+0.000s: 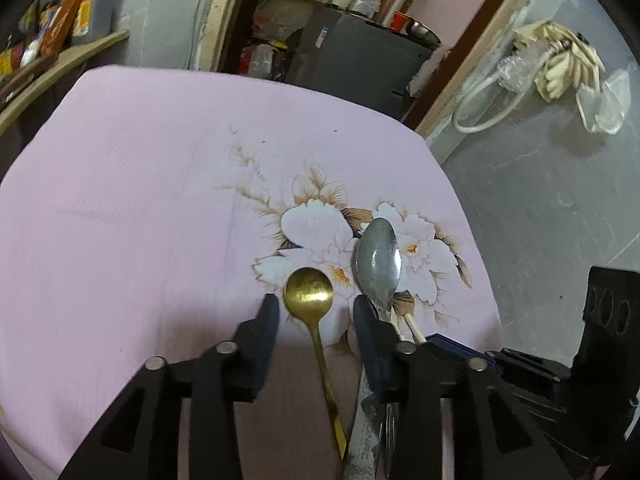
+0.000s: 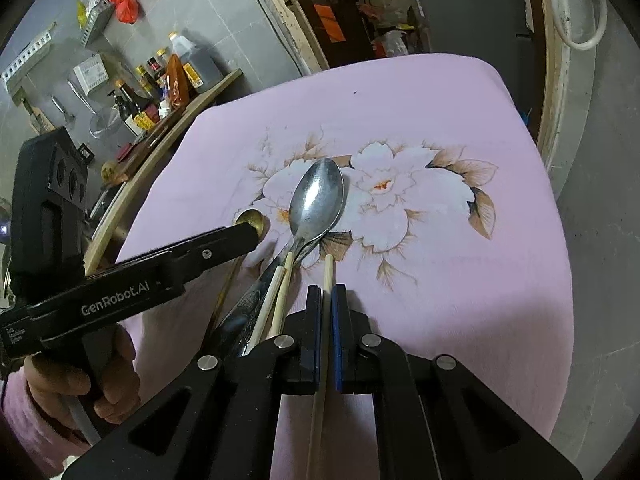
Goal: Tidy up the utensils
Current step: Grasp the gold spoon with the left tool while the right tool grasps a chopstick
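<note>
Right wrist view puts your right tongs (image 2: 327, 292) nearest, clamped together on a single chopstick (image 2: 328, 270) whose tip pokes out just ahead of the pads, to the right of the silver spoon (image 2: 317, 200). Keep that grip firm and the stick in line with the fingers, so it lands parallel to the two other chopsticks (image 2: 276, 292) lying against the silver spoon's handle, between it and your stick. From the left wrist, your left tongs (image 1: 316, 308) stand apart, with the gold spoon (image 1: 309, 290) lying between them, its handle untouched by either pad; it rests on the pink flowered cloth (image 1: 140, 200) covering the counter, just left of the silver spoon. I'd judge the gold spoon placed, so lift the left tongs straight up to avoid nudging it. Then lower the chopstick gently beside its mates, tips level with theirs. Beyond the silver spoon's bowl the cloth runs to the counter's far edge.
</note>
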Available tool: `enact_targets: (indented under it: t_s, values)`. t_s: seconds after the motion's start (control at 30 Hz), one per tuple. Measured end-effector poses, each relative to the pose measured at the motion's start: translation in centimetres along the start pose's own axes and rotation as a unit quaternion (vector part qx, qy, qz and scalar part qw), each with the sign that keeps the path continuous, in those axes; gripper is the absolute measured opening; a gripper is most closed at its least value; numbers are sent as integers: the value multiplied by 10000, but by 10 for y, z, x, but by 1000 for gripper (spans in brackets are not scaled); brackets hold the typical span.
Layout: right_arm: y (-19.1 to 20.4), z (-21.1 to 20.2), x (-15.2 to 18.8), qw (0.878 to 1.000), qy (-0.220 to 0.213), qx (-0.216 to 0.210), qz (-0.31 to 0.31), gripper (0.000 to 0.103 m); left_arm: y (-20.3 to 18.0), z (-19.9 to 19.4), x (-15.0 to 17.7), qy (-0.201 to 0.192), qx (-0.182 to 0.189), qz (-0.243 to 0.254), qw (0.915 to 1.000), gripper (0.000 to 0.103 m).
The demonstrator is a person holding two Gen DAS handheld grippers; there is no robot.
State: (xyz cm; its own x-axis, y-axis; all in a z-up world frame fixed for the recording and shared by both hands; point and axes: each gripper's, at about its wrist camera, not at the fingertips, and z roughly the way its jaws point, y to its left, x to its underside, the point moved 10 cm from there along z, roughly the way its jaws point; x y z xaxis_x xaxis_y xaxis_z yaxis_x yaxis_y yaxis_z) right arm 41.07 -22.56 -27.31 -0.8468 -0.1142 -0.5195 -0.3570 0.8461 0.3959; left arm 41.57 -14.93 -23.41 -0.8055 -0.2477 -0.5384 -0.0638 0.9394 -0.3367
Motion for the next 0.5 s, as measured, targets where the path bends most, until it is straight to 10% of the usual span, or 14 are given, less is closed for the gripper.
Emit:
enact_targets:
  t_s: [0.5]
  values:
    - [1, 4, -1, 9986, 368, 353, -104, 5, 9, 4, -5, 96, -264, 204, 9994, 7]
